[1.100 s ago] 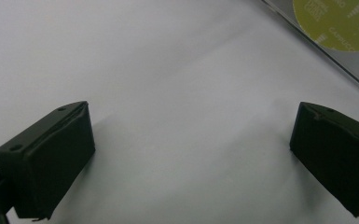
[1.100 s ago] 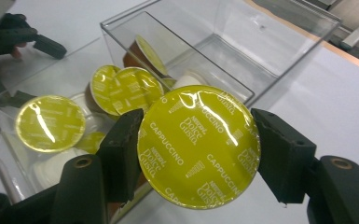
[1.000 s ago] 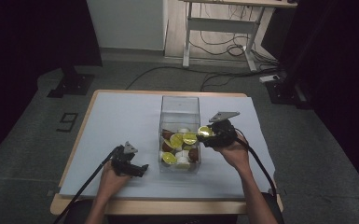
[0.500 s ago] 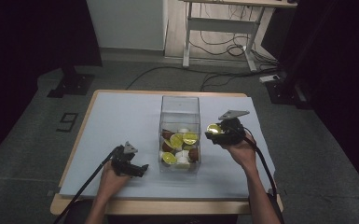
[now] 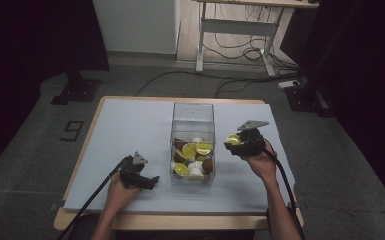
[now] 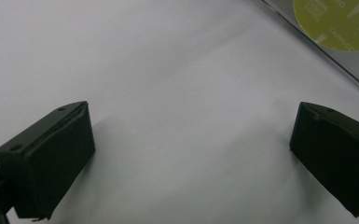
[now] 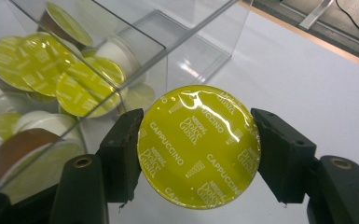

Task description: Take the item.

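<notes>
Capsule [image 7: 199, 147], clamped in our right claw [image 5: 237, 142], has come out of the clear box [image 5: 193, 112] toward the bench [image 5: 120, 125]; our left claw [image 5: 147, 181] rests apart, empty.

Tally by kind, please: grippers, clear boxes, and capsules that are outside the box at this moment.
Grippers: 2 (left gripper, jaws apart with nothing between them; right gripper)
Clear box: 1
Capsules outside the box: 1 (lime-lidded capsule, clamped in the right gripper)
Total: 4
</notes>
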